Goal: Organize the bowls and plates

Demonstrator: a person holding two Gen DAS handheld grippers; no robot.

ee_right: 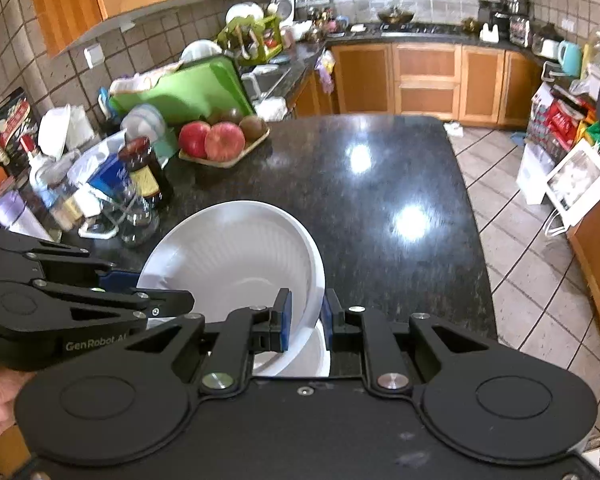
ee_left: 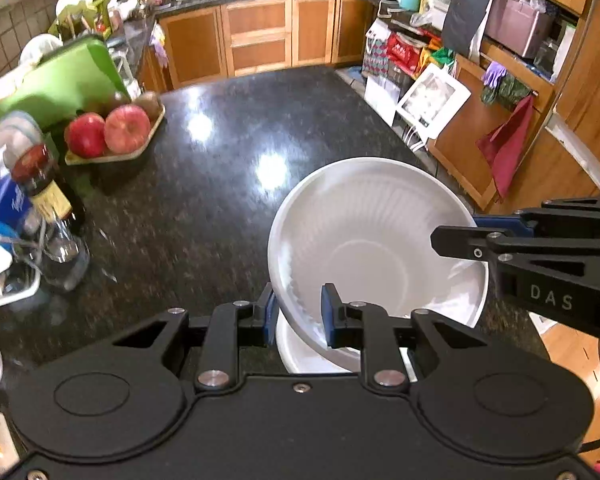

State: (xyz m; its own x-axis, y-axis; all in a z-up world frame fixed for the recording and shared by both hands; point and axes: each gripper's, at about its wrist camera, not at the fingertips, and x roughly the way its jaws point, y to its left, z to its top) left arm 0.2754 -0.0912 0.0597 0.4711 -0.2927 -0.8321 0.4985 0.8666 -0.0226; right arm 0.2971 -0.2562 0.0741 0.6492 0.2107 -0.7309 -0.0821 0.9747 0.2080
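Observation:
A large white ribbed bowl [ee_left: 380,240] is held tilted above the dark granite counter [ee_left: 220,160], over a second white dish [ee_left: 300,352] that lies under it. My left gripper [ee_left: 298,312] is shut on the bowl's near left rim. My right gripper [ee_right: 305,314] is shut on the bowl's right rim [ee_right: 316,264]; it shows in the left wrist view [ee_left: 460,236] at the bowl's right edge. The bowl [ee_right: 236,264] and the lower dish [ee_right: 300,356] also show in the right wrist view.
A tray of apples [ee_left: 112,132] and a green cutting board [ee_left: 60,76] stand at the counter's left. Bottles and jars [ee_left: 48,208] crowd the near left. The counter's right edge drops to the tiled floor [ee_right: 532,240]. Bags and a white frame [ee_left: 432,100] lean against cabinets.

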